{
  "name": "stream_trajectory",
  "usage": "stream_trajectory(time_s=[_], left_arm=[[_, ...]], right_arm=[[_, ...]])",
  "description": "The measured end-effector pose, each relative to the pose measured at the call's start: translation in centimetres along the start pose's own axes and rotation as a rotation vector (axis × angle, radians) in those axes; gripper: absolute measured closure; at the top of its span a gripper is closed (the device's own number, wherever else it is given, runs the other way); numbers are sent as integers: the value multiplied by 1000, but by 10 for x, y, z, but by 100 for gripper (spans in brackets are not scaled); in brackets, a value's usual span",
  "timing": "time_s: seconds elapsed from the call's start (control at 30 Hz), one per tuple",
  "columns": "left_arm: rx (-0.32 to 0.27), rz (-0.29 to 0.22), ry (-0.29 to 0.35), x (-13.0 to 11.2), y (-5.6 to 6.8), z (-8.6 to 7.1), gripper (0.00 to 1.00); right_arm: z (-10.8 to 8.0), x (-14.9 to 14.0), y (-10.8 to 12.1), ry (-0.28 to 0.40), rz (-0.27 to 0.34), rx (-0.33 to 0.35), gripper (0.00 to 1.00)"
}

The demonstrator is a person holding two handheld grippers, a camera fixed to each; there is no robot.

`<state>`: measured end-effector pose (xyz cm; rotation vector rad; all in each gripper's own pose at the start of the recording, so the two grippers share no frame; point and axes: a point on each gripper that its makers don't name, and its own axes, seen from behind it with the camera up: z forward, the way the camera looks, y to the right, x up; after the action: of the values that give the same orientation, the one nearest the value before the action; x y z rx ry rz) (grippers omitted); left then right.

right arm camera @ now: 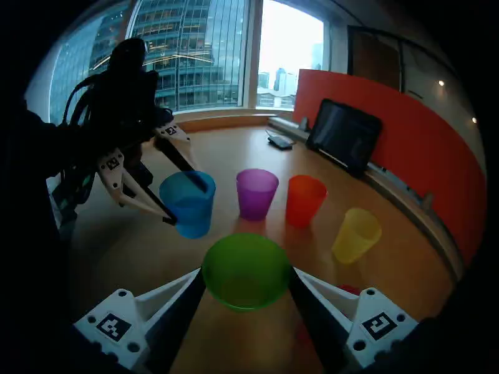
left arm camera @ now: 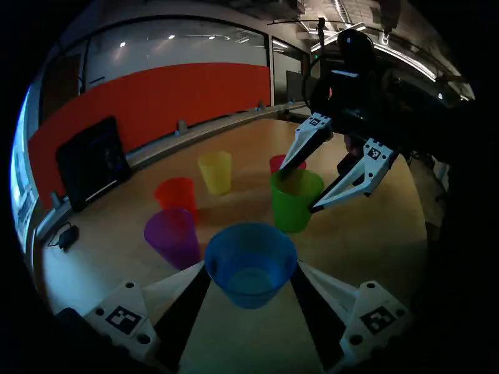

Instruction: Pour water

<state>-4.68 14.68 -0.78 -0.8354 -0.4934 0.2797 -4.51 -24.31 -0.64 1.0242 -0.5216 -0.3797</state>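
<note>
My left gripper (left arm camera: 251, 269) is shut on a blue cup (left arm camera: 251, 249) that stands upright with a little water in its bottom. In the right gripper view, that left gripper (right arm camera: 186, 201) and the blue cup (right arm camera: 187, 209) are at the left, held by a person in dark clothes. My right gripper (right arm camera: 247, 275) is shut on an upright green cup (right arm camera: 247, 265). From the left gripper view, the right gripper (left arm camera: 298, 190) clamps the green cup (left arm camera: 293, 202) just beyond the blue one. Both cups are close above or on the wooden table (left arm camera: 374, 230).
Purple (left arm camera: 173, 237), orange (left arm camera: 176, 194) and yellow (left arm camera: 216, 171) cups stand in a row on the table, with a red cup (left arm camera: 279, 162) behind the green one. A black screen (left arm camera: 92, 163) leans at the orange wall, and a small dark device (left arm camera: 67, 237) lies near it.
</note>
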Motion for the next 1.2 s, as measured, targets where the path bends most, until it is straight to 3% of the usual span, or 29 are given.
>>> stream_trajectory(time_s=[0.6,1.2], left_arm=[[93,-30,120,49,-12,-30,15],[94,-50,216,86,-15,-36,15]], right_arm=[[-49,57,4,167,0,-99,5],[-75,104,13,386,42,-178,5]])
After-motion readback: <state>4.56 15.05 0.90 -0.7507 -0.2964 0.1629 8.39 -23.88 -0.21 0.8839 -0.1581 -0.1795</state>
